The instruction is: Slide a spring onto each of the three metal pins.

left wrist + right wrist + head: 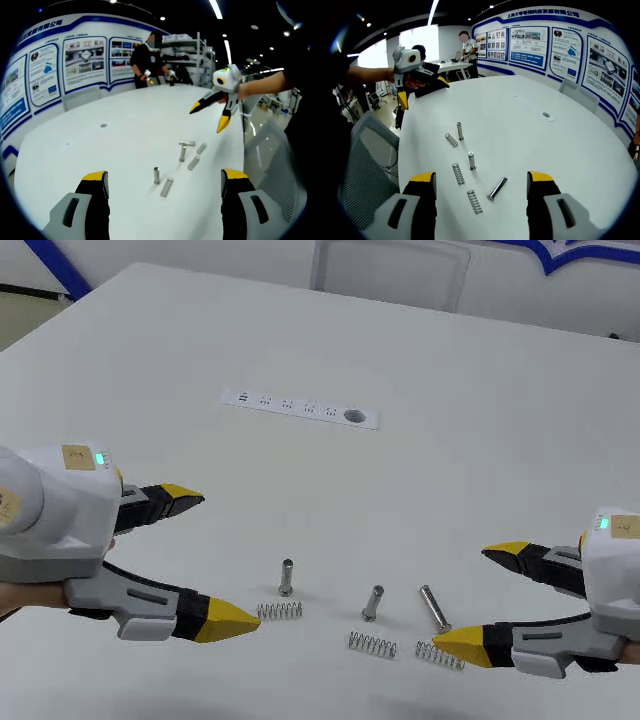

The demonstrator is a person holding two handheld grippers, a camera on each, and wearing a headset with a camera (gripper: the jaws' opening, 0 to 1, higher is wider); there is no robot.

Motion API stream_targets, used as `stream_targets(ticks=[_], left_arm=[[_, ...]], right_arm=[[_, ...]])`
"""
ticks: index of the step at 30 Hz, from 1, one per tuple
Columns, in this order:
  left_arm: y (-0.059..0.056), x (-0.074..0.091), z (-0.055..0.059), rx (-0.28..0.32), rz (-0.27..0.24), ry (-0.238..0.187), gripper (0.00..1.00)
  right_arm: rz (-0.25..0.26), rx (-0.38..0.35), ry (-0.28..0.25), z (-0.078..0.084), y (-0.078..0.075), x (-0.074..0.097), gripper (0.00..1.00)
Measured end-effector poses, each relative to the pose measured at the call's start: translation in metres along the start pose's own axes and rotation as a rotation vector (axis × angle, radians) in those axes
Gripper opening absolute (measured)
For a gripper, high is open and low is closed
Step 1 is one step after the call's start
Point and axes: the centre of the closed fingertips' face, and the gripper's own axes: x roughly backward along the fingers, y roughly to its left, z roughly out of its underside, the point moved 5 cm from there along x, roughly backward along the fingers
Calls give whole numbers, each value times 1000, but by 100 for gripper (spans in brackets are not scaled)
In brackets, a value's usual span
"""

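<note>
Three metal pins rest on the white table: a left pin (286, 576) and a middle pin (372, 602) stand upright, and a right pin (434, 608) lies on its side. Beside each one lies a loose spring: left spring (279, 611), middle spring (372, 644), right spring (439, 655). My left gripper (213, 558) hovers open just left of the left pin. On the far side, right of the lying pin, my right gripper (490, 600) is open too. In the left gripper view the pins (156, 175) and springs (167, 186) sit ahead between the jaws. The right gripper view shows the lying pin (497, 188) closest.
A white strip with sockets and a round hole (299, 407) lies flat further back on the table. A chair (389, 270) stands at the far edge, a mesh chair (367, 165) at the near edge. People stand at a distant table (455, 62).
</note>
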Motion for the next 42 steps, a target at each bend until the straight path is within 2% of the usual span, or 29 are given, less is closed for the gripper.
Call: stream_targets(ticks=[10,16,21,30,36,42], left_arm=[[0,-2,4,17,4,4,93],[0,-4,5,30,8,-2,92],[0,-5,5,31,6,-5,92],[2,-3,11,44,2,2,91],[1,-3,17,46,11,25,92],[3,-3,17,51,7,24,91]], right_arm=[[24,-38,26,9,-8,-3,64],[52,-97,38,12,-17,-11,58],[72,-137,63,15,-23,-21,41],[77,-182,120,26,-30,-36,39],[95,-249,135,30,-39,-53,33],[99,-281,164,34,-40,-69,29]])
